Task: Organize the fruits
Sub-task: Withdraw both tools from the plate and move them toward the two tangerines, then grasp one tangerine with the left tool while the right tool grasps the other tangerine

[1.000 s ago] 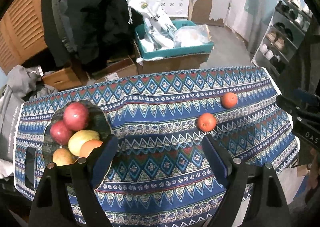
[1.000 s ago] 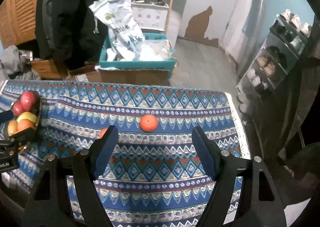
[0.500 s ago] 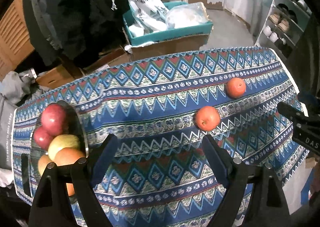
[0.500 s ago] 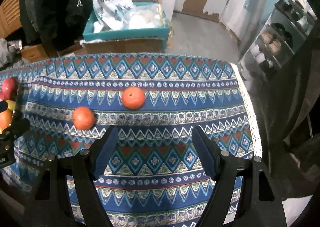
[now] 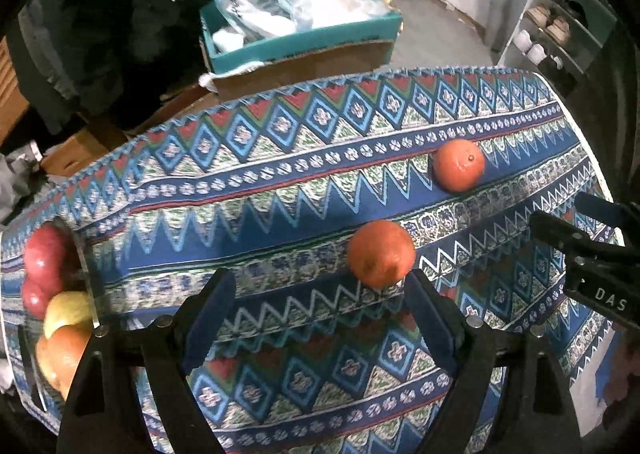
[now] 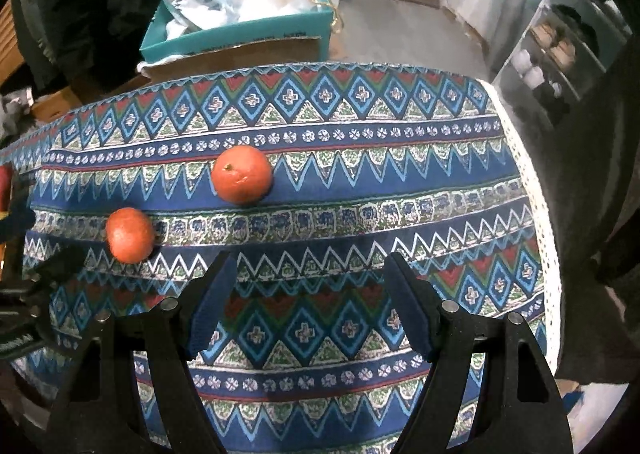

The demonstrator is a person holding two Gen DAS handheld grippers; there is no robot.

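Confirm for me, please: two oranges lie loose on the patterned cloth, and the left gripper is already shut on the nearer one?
Not quite. In the left wrist view the left gripper is open, and the nearer orange sits just beyond its fingers. Both oranges do lie loose.

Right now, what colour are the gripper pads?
Dark blue pads on black arms, on both grippers; clearest in the right wrist view.

I see a table under a blue, red and green zigzag-patterned cloth [image 6: 360,190]. Two oranges lie directly on it, near each other but apart: the nearer orange [image 5: 381,253] just ahead of my left gripper's right fingertip, the farther orange [image 5: 459,165] beyond it to the right. At the far left a glass plate [image 5: 89,274] holds apples.
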